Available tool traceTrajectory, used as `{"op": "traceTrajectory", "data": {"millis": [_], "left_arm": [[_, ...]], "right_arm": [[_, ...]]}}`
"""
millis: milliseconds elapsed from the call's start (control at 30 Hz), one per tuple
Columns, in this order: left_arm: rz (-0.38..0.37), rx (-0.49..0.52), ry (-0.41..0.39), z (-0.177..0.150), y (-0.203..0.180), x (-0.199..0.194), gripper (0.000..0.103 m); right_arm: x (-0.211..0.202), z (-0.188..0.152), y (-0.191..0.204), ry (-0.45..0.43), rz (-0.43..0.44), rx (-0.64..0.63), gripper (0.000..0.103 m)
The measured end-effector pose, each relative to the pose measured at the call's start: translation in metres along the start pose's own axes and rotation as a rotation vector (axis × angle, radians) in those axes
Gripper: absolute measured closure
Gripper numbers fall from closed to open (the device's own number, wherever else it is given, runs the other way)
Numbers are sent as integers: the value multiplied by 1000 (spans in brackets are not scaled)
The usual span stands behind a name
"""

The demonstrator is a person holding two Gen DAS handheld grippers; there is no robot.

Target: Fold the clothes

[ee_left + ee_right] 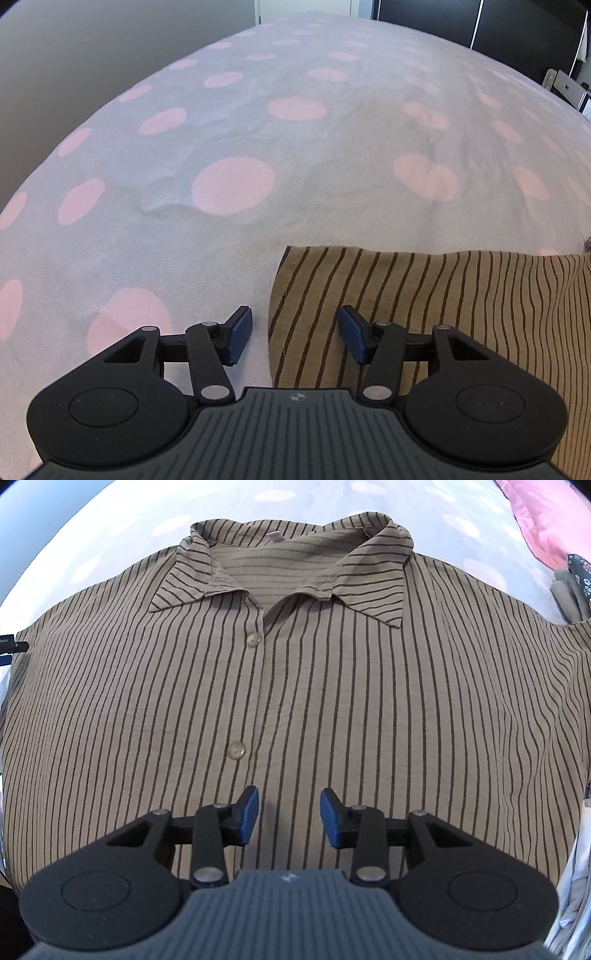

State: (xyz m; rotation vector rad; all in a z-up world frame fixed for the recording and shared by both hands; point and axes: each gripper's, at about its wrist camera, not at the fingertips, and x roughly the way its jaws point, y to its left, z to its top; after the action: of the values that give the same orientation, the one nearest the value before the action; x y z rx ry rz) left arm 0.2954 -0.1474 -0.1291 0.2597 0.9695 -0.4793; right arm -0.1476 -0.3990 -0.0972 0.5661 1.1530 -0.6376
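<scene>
Fingers (247,816) of both the right gripper (289,818) and left gripper (295,334) are spread, grasping nothing. Striped shirt (314,686) fills mid-frame, collar at top; stage unclear.

Both views were bright w/ soft, even daylight; shadows faint. Heavy fisheye bending at edges, corners dark. Bedsheet (258,229) looked slightly soft far off; shirt (332,701) stripes sharp.

Each gripper, the left gripper (295,338) and the right gripper (289,819), has two blue pads (239,338) on black linkage arms with silver rivets, round black side housings, and a ribbed grey body.
</scene>
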Motion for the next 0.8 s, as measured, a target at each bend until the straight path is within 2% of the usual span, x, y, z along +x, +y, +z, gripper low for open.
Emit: {"op": "traceTrajectory", "data": {"millis": [33,67,100,133,167,333,600,700,800], "left_arm": [[-3,6,-5,0,-1,0,61],[-4,21,-12,1,-3,-1,76],[-6,37,-18,2,-6,-3,84],[-14,51,-18,3,-9,-5,98],[-20,63,-21,4,-12,-8,101],[-55,99,-57,11,-25,-36,102],[-180,167,-100,22,-63,-114,103],[-202,197,-101,23,-83,-128,103],[-205,223,-78,24,-105,-125,103]], "right_arm": [[2,1,0,5,1,1,63],[4,2,0,10,3,1,63],[6,3,0,14,4,2,63],[7,3,1,17,5,2,63],[5,3,1,12,5,2,63],[-4,-1,0,-13,4,6,63],[-23,-10,-2,-65,7,32,63],[-28,-12,-2,-81,19,40,63],[-35,-14,-2,-102,32,40,63]]}}
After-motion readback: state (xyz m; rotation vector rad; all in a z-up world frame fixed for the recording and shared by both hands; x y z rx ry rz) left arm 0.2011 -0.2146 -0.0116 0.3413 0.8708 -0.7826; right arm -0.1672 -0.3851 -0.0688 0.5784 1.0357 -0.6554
